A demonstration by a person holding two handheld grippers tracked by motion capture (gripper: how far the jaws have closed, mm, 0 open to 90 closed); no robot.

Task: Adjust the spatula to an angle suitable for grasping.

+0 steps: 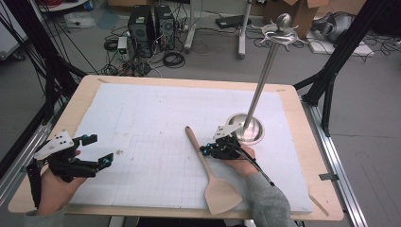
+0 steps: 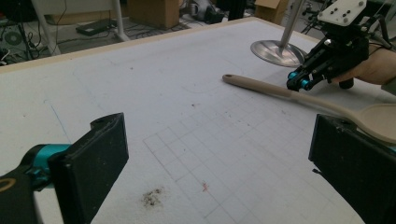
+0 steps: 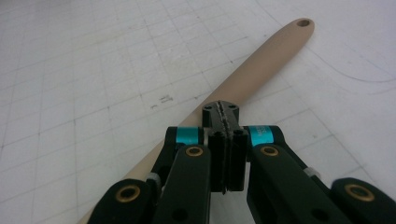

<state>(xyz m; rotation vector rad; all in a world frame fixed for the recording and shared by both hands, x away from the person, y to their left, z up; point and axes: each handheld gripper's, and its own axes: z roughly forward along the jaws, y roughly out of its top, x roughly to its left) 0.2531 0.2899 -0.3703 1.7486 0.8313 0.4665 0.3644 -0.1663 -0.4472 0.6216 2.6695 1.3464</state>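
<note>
A wooden spatula (image 1: 208, 166) lies on the white grid mat (image 1: 151, 109), handle toward the far side, blade near the front edge. My right gripper (image 1: 204, 150) rests just right of the handle's middle, its jaws pressed flat together with nothing between them. In the right gripper view the closed tips (image 3: 220, 110) sit over the spatula handle (image 3: 266, 56), which runs beneath them. The left gripper view shows that right gripper (image 2: 299, 84) touching or nearly touching the spatula (image 2: 259, 86). My left gripper (image 1: 100, 149) hovers at the front left, jaws spread wide and empty (image 2: 215, 154).
A tall metal stand with a round base (image 1: 246, 128) and a hooked top (image 1: 283, 29) rises just behind my right hand. The mat covers a wooden table (image 1: 318, 156). Beyond the table's far edge, computers and cables lie on the floor.
</note>
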